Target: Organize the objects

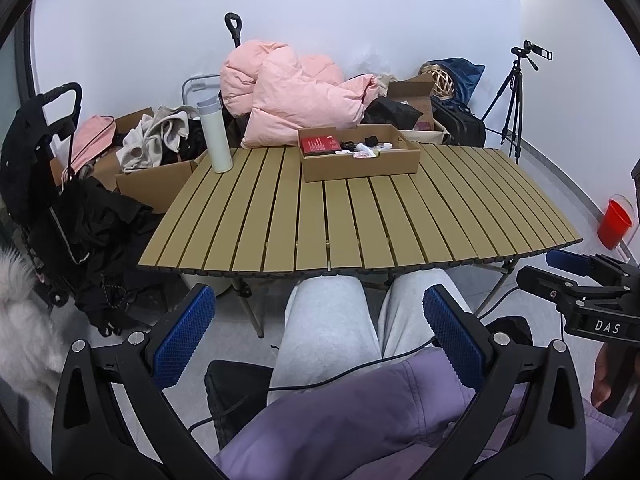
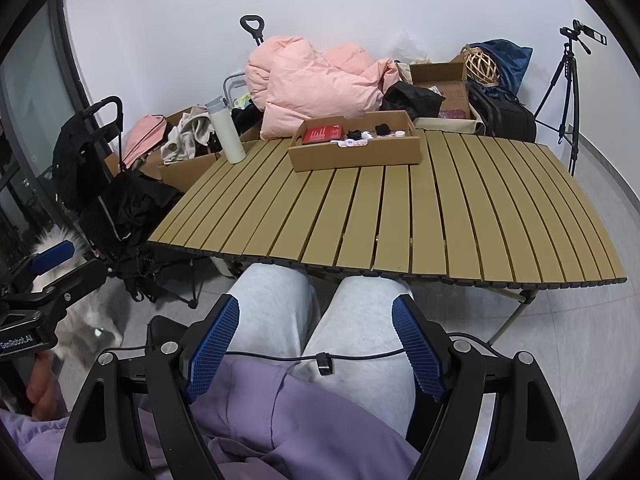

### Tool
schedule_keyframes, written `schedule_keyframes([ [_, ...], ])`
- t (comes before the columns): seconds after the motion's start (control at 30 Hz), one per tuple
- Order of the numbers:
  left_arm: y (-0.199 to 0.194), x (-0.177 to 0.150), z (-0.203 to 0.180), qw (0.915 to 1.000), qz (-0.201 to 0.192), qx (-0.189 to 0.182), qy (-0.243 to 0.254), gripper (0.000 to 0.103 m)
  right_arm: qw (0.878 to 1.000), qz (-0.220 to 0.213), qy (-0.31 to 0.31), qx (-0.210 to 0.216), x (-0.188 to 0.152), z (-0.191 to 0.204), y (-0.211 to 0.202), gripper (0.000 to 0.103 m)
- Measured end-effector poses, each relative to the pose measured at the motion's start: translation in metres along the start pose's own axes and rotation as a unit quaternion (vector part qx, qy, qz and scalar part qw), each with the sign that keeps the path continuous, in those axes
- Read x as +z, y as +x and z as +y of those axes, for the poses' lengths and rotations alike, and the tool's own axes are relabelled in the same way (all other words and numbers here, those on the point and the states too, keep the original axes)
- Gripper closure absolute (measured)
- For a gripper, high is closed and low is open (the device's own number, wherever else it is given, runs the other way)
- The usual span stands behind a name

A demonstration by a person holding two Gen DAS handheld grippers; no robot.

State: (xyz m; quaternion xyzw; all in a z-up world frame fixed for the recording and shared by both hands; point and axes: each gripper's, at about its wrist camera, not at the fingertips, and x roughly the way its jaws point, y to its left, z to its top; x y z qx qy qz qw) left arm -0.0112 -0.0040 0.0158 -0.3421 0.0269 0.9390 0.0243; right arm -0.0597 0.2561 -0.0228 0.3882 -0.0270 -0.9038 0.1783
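Note:
A shallow cardboard box (image 1: 360,164) (image 2: 356,154) stands at the far side of the slatted table (image 1: 360,220) (image 2: 400,216). In it lie a red box (image 1: 319,145) (image 2: 323,134) and several small black and white items (image 1: 366,145) (image 2: 370,134). A white bottle (image 1: 215,134) (image 2: 229,132) stands upright at the table's far left corner. My left gripper (image 1: 316,326) is open and empty, held low over the person's lap, well short of the table. My right gripper (image 2: 316,340) is open and empty, also over the lap; it shows at the right of the left wrist view (image 1: 568,276).
A pink duvet (image 1: 288,92) (image 2: 316,80), cardboard boxes with clothes (image 1: 156,168) and bags are piled behind the table. A black trolley (image 1: 44,152) stands left, a tripod (image 1: 516,96) (image 2: 568,80) far right, a red bucket (image 1: 614,222) on the floor. A cable (image 2: 320,356) crosses the lap.

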Motion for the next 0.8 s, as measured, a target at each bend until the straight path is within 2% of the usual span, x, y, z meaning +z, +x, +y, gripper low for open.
schedule_keyframes([
  [0.63, 0.013, -0.002, -0.002, 0.9996, 0.029, 0.006, 0.003, 0.0, 1.0, 0.01, 0.008, -0.005, 0.0, -0.004, 0.006, 0.021],
  [0.8, 0.018, -0.003, -0.001, 0.9991, 0.041, -0.013, -0.002, 0.0, 1.0, 0.012, 0.011, -0.006, 0.0, -0.006, 0.008, 0.021],
])
